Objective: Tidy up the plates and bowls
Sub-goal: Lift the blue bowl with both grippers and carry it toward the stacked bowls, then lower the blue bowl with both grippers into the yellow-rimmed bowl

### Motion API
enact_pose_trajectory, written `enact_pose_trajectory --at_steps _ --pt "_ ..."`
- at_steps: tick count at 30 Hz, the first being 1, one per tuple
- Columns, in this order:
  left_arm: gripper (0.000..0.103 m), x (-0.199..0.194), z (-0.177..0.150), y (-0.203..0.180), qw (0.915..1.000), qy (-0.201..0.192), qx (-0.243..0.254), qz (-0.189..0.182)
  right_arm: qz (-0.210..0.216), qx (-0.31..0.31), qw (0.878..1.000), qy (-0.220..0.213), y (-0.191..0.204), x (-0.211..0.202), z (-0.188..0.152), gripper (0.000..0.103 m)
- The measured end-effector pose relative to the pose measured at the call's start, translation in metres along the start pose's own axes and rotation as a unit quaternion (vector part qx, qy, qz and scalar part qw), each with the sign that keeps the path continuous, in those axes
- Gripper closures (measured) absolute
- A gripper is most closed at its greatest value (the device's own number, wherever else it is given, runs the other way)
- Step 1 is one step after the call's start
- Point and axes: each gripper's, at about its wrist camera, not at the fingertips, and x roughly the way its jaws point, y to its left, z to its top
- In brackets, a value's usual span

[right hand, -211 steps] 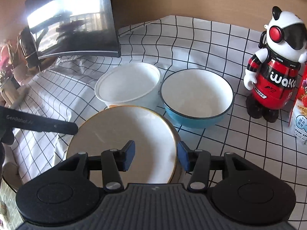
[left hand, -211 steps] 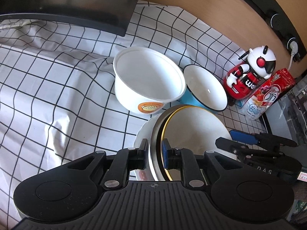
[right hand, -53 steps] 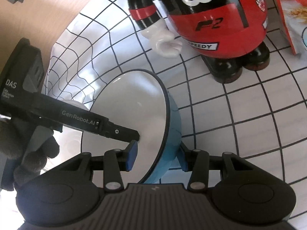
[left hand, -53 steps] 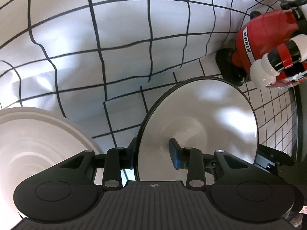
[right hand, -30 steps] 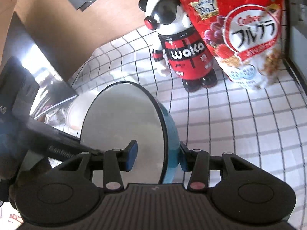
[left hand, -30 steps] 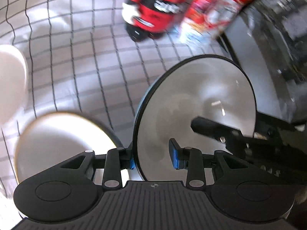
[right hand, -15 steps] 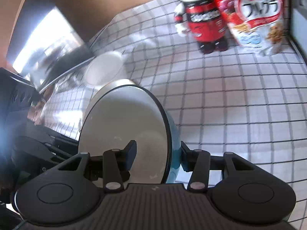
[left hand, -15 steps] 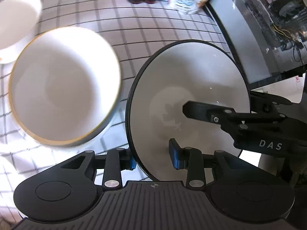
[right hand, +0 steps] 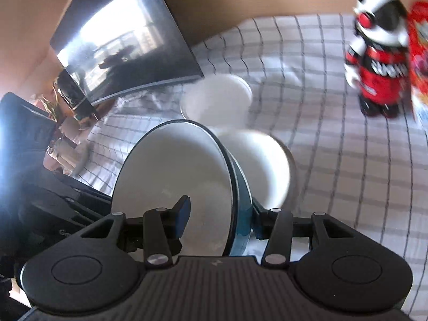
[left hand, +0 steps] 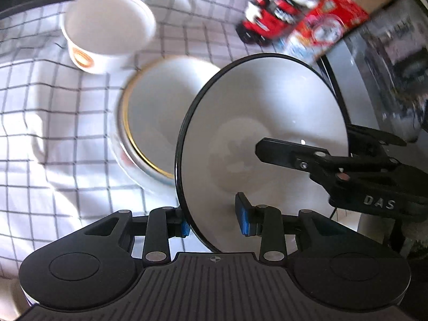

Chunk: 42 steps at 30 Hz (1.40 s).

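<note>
Both grippers hold the same blue bowl (left hand: pixel 267 133) by opposite parts of its rim, tipped nearly on edge above the checked cloth (left hand: pixel 67 133). The left gripper (left hand: pixel 214 222) has one pad outside the dark rim and the other inside the white interior; its jaws look closed onto the wall, though the inner pad's contact is hard to confirm. The right gripper (right hand: pixel 219 216) pinches the wall too, one pad inside and one against the blue outer side.

Taking the gold-rimmed bowl (left hand: pixel 157 117) as the landmark: the blue bowl hangs just beside and above it, on the side toward the camera. The gold-rimmed bowl itself appears nested on a white dish beneath. The white tub (left hand: pixel 107 29) with the orange label stands behind it, apart. The toy robot (left hand: pixel 278 18) and the red cereal bag (left hand: pixel 329 24) sit farther back, beyond the blue bowl's upper edge.

The likely aim is to lower the blue bowl into the gold-rimmed one. Risks, as I judge them: the bowl is steeply tilted, so it could catch the gold rim edge-first, chip it, or shove the stack sideways on the loose, wrinkled cloth. Two grips on one smooth rim can also fight each other; if one twists or lets go unevenly, the bowl may slip and drop.
</note>
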Motion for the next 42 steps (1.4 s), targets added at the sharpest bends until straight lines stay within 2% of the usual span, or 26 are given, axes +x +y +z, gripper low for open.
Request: enact_pose_trajectory --at_steps 3,8,11,13,16,20,25,28,30,34,42 --pt "0.067 0.001 0.020 0.014 0.9998 -0.004 -0.020 -0.005 0.004 -0.008 1.000 -0.004 -0.001 0.011 0.020 0.056" --pt "0.067 0.018 0.049 0.038 0.9987 0.000 -0.051 -0.001 0.007 0.010 0.999 0.032 -0.015 0.048 0.047 0.056" --pt "0.067 0.035 0.054 0.047 0.9976 -0.001 -0.069 0.013 0.004 0.032 0.998 0.054 -0.025 0.069 0.045 0.054" --pt "0.067 0.041 0.053 0.050 0.9974 -0.001 -0.072 0.008 -0.003 0.037 0.997 0.062 -0.028 0.078 0.038 0.050" --pt "0.069 0.045 0.052 0.052 0.9971 -0.002 -0.076 0.003 -0.003 0.048 0.996 0.073 -0.036 0.086 0.031 0.050" --pt "0.076 0.050 0.052 0.052 0.9972 -0.011 -0.072 0.013 -0.007 0.056 0.995 0.082 -0.044 0.092 0.026 0.050" --pt "0.077 0.048 0.052 0.049 0.9965 -0.052 -0.053 0.038 -0.011 0.041 0.996 0.082 -0.041 0.096 0.026 0.050" --pt "0.077 0.047 0.054 0.052 0.9957 -0.064 -0.056 0.037 -0.024 0.021 0.996 0.081 -0.036 0.098 0.026 0.050" --pt "0.083 0.046 0.054 0.053 0.9959 -0.067 -0.047 0.040 -0.034 0.003 0.996 0.077 -0.032 0.098 0.026 0.050" --pt "0.084 0.046 0.049 0.051 0.9963 -0.068 -0.029 0.043 -0.059 -0.028 0.995 0.072 -0.026 0.093 0.025 0.050" --pt "0.084 0.045 0.042 0.052 0.9976 -0.052 -0.036 0.029 -0.045 -0.002 0.996 0.073 -0.032 0.079 0.023 0.050"
